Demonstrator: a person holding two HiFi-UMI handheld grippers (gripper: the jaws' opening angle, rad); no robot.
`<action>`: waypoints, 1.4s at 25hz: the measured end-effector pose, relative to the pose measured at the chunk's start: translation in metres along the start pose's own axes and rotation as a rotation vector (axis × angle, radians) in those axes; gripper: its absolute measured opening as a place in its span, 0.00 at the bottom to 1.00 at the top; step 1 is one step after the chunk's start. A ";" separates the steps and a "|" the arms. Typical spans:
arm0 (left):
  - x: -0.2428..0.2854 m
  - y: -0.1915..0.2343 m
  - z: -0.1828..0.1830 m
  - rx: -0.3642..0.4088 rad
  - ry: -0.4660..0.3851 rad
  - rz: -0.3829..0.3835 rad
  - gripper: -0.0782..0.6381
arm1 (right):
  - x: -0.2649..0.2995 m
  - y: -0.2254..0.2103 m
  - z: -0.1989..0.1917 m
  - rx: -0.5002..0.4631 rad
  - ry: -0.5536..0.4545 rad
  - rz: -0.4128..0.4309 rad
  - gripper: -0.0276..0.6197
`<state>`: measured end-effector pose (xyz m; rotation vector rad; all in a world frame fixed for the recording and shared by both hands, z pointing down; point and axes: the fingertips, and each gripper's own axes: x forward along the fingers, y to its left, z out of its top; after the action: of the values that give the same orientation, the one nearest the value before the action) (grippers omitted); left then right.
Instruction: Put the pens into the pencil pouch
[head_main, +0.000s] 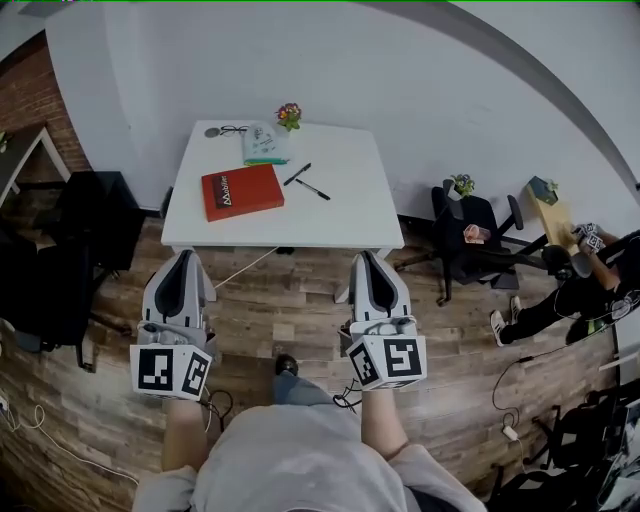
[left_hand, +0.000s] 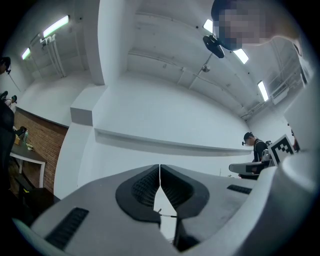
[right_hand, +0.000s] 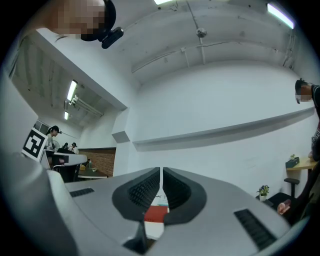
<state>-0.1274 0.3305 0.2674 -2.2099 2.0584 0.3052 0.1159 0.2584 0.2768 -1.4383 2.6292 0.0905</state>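
Observation:
Two dark pens (head_main: 297, 174) (head_main: 313, 189) lie side by side on the white table (head_main: 350, 215), right of centre. The pale teal pencil pouch (head_main: 265, 145) lies near the table's far edge. My left gripper (head_main: 185, 255) and right gripper (head_main: 365, 258) hang over the wooden floor, short of the table's near edge. Both are shut with nothing between the jaws. The left gripper (left_hand: 160, 172) points at the wall, and a pen (left_hand: 167, 215) shows below its closed tips. Below the tips of the right gripper (right_hand: 161, 175) shows the red book (right_hand: 156, 214).
A red book (head_main: 242, 191) lies left of the pens; glasses (head_main: 232, 130) and a small flower pot (head_main: 289, 116) sit at the table's back. A black office chair (head_main: 470, 235) and a seated person (head_main: 600, 270) are to the right, dark furniture (head_main: 90, 215) to the left.

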 end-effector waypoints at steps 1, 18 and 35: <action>0.011 0.001 0.000 0.003 -0.004 0.002 0.15 | 0.011 -0.004 0.001 -0.001 -0.002 0.007 0.10; 0.140 -0.003 -0.025 0.044 -0.012 0.017 0.15 | 0.134 -0.072 -0.020 0.019 -0.012 0.101 0.10; 0.240 0.033 -0.052 0.028 -0.007 -0.027 0.15 | 0.227 -0.098 -0.044 0.017 -0.004 0.071 0.10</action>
<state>-0.1414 0.0833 0.2679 -2.2148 2.0152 0.2803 0.0737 0.0114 0.2865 -1.3387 2.6712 0.0785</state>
